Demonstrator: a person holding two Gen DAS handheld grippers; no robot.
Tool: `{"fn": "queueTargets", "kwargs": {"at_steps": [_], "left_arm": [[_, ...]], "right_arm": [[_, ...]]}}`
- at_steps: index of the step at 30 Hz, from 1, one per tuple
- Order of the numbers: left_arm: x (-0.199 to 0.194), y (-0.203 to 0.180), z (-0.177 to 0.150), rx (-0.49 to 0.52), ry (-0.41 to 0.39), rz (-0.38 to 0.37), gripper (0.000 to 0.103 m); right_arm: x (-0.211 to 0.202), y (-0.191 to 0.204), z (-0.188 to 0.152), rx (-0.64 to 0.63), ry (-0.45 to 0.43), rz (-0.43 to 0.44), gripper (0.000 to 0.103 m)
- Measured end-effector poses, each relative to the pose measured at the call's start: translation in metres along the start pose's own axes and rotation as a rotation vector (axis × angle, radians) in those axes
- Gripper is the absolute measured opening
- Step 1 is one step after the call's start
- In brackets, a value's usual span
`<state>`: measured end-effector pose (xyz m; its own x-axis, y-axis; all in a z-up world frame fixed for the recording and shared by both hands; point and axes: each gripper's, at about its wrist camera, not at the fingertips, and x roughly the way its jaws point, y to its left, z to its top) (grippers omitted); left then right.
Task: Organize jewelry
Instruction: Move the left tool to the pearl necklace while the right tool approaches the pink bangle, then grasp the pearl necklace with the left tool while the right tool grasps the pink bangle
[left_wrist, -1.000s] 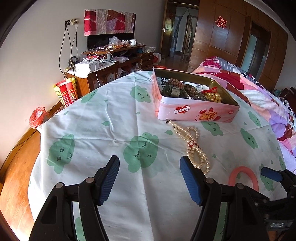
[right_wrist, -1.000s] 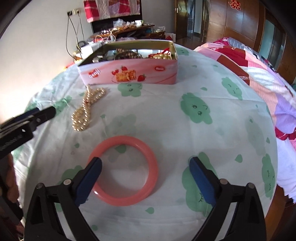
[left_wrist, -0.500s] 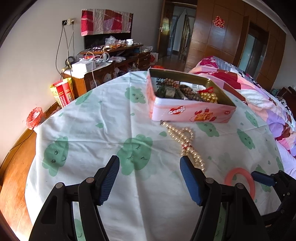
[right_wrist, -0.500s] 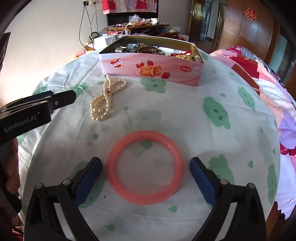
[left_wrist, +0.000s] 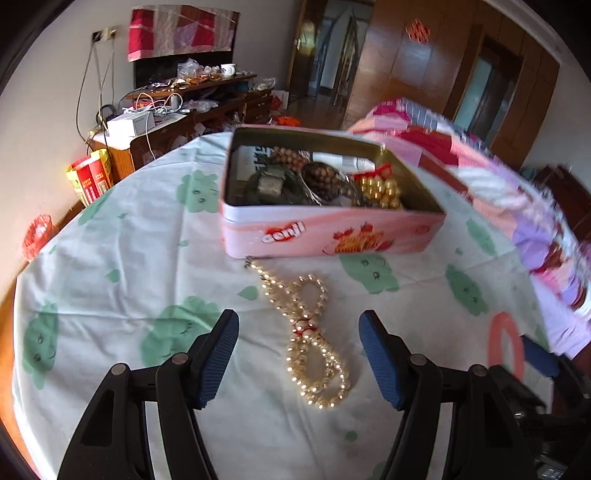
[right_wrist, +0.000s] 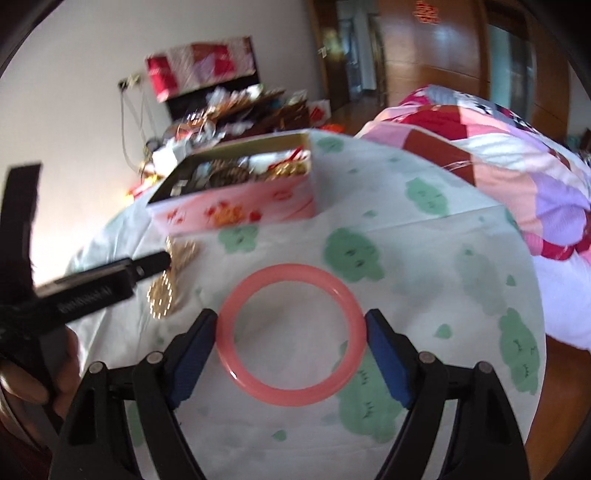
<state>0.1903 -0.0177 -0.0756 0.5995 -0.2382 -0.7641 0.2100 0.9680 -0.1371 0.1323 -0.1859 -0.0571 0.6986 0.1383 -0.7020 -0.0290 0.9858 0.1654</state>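
The right gripper had just been closing — its pads flanked the pink bangle lying flat on the near tablecloth, seemingly touching, not yet clamped. The smooth ring looked likely to squirt out sideways. The left gripper gaped, also narrowing, over the pearl necklace — loose loops could slip.

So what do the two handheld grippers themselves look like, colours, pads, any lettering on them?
Both match: the left gripper and right gripper have black plastic frames with silver pivot pins, and two fingers faced with ribbed blue pads. In the right wrist view, the left gripper's side carries white lettering, too blurred to read. No cables or sleeves show.
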Motion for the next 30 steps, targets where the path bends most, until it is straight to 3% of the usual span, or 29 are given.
{"fn": "queueTargets", "kwargs": {"at_steps": [2,6,8,14,22,25,30], "left_arm": [[0.007,-0.005,-0.002,0.032,0.035,0.003,0.040],[0.007,-0.007,-0.002,0.046,0.037,0.020,0.031],[0.007,-0.005,-0.002,0.042,0.035,0.009,0.016],[0.002,0.002,-0.003,0.003,0.021,-0.055,0.013],[-0.032,-0.001,-0.013,0.010,-0.121,-0.096,0.013],[-0.043,-0.001,-0.014,0.018,-0.169,-0.120,0.000],[-0.052,-0.005,-0.015,0.061,-0.212,-0.118,0.000]], "right_arm": [[0.002,-0.003,0.000,0.017,0.000,-0.002,0.083],[0.010,-0.011,0.000,0.066,0.036,0.044,0.083],[0.013,-0.014,0.000,0.083,0.050,0.060,0.083],[0.011,-0.021,-0.002,0.106,0.046,0.076,0.084],[0.006,-0.021,-0.003,0.107,0.012,0.081,0.084],[0.002,-0.020,-0.002,0.101,-0.007,0.076,0.084],[-0.004,-0.015,-0.001,0.078,-0.041,0.053,0.084]]}}
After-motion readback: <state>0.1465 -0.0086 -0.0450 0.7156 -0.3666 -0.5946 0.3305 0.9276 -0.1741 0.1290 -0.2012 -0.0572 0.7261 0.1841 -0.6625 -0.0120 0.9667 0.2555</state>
